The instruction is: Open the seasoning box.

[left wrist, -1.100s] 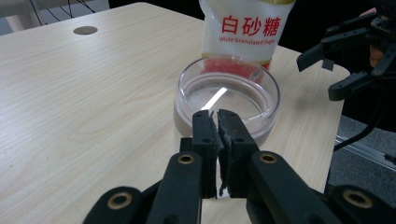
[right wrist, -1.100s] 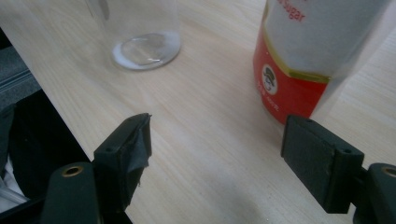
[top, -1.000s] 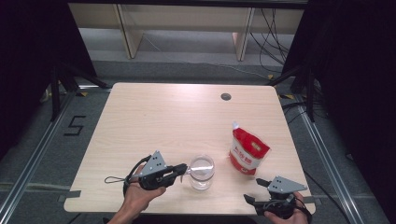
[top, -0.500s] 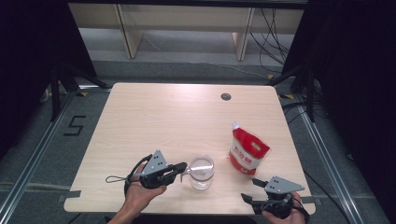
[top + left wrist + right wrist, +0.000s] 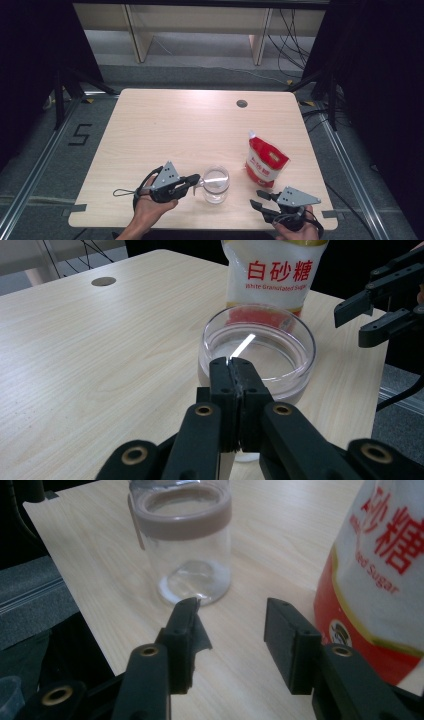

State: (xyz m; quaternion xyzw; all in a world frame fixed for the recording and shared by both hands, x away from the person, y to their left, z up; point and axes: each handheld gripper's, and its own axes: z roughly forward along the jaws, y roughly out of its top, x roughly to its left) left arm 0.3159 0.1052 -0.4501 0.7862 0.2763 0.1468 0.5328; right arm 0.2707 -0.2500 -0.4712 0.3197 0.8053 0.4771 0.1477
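Note:
A clear glass jar (image 5: 216, 185) with a brownish neck band (image 5: 192, 522) stands near the table's front edge. My left gripper (image 5: 196, 178) is at its left rim, shut on a thin pale utensil (image 5: 243, 345) that reaches into the jar. A red and white bag of white sugar (image 5: 266, 162) stands upright to the jar's right. My right gripper (image 5: 256, 198) rests low at the front right, pointing at the gap between jar and bag. Its jaws have just been closing and stand apart with nothing between them (image 5: 232, 605).
The light wooden table (image 5: 175, 130) has a round cable hole (image 5: 242, 104) at the back right. Shelving and cables lie on the floor behind the table. The right gripper (image 5: 350, 326) also shows at the far right of the left gripper view.
The right gripper's jaws stand closer together than before and it has shifted slightly. The left gripper, the jar and the bag are as they were.

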